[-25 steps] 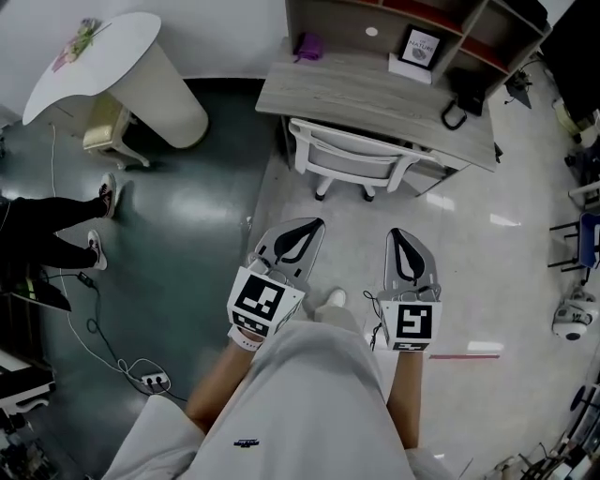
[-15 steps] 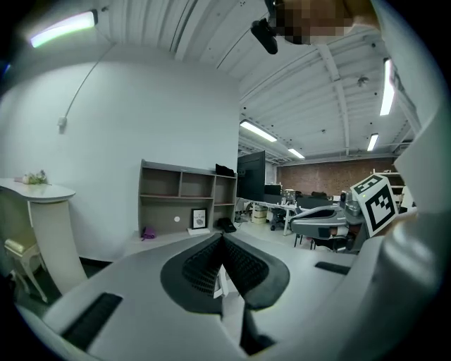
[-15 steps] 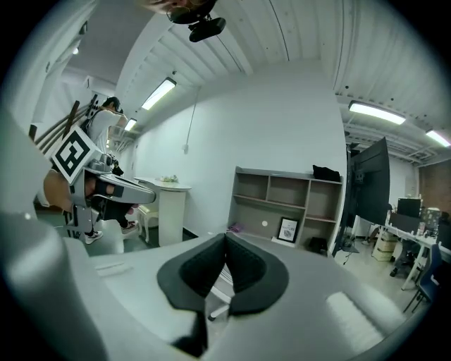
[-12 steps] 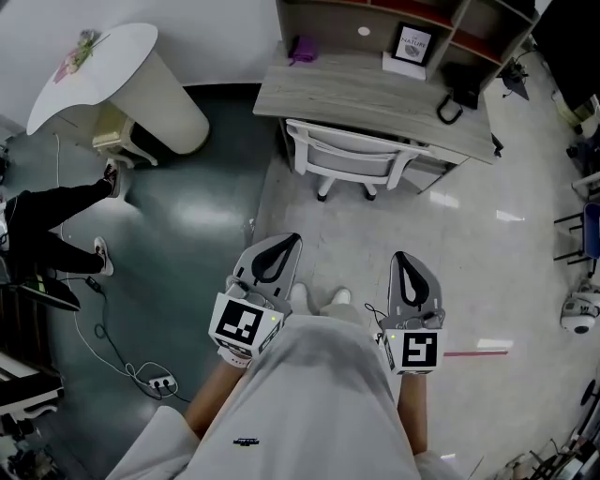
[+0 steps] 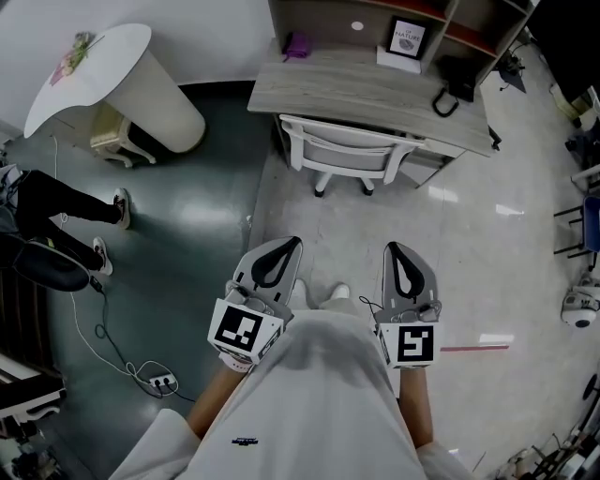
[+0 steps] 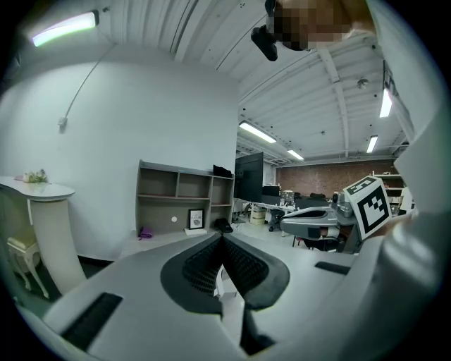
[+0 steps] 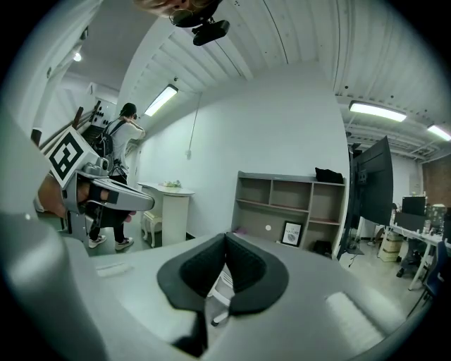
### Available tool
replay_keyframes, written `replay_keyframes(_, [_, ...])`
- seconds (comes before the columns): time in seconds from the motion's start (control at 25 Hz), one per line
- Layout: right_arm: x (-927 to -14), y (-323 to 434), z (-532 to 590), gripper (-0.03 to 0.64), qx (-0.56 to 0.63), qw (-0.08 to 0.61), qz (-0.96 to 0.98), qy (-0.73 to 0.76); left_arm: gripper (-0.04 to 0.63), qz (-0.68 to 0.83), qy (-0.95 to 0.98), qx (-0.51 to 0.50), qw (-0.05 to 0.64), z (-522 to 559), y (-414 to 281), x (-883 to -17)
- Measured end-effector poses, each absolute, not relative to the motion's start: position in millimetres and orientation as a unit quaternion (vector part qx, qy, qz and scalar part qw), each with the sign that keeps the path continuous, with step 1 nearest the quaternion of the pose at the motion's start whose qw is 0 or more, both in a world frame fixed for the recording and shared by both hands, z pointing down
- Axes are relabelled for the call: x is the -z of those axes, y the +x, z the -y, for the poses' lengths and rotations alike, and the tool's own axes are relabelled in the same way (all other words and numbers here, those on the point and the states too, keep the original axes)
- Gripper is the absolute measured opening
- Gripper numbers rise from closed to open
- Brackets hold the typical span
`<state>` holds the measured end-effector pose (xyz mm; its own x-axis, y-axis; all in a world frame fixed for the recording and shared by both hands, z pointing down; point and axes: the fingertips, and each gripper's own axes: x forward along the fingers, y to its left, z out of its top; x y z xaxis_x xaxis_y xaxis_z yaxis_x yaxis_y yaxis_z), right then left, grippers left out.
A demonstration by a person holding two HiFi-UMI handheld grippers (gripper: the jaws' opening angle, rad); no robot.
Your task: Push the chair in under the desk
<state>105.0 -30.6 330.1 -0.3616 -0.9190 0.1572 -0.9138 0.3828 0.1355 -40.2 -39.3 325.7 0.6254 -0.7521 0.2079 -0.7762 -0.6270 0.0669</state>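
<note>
A white chair (image 5: 345, 154) stands at the grey wood-grain desk (image 5: 356, 89), its seat partly under the desktop and its back facing me. Both grippers hang over the floor well short of it, pointing toward it. My left gripper (image 5: 287, 242) is shut with nothing in it, and my right gripper (image 5: 395, 247) is shut and empty too. In the left gripper view the left gripper (image 6: 223, 237) has its pads pressed together, with a sliver of the chair (image 6: 220, 280) below them. The right gripper view shows the right gripper (image 7: 225, 235) the same way, above the chair (image 7: 223, 285).
A shelf unit (image 5: 375, 14) sits on the desk with a framed picture (image 5: 405, 39), a purple item (image 5: 296, 45) and a black bag (image 5: 456, 80). A white pedestal table (image 5: 112, 75) and a cream stool (image 5: 105, 136) stand left. A person's legs (image 5: 66, 211) and a power strip (image 5: 152, 381) lie at left.
Both grippers have drawn back a little from the chair, toward my body. The chair has not moved. The person at the left has shifted their feet.
</note>
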Motion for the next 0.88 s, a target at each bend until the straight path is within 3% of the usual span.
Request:
replay_keyframes(0.56, [-332.4, 101.7, 26.9, 0.011, -0.003, 0.105, 0.827, 0.552, 0.006, 0.426, 0.898, -0.071, 0.084, 33.2, -41.6, -320.7])
replay_keyframes(0.88, [-325.9, 97.7, 27.6, 0.011, -0.05, 0.048, 0.835, 0.546, 0.006, 0.411, 0.906, -0.068, 0.08, 30.1, -33.9, -320.0])
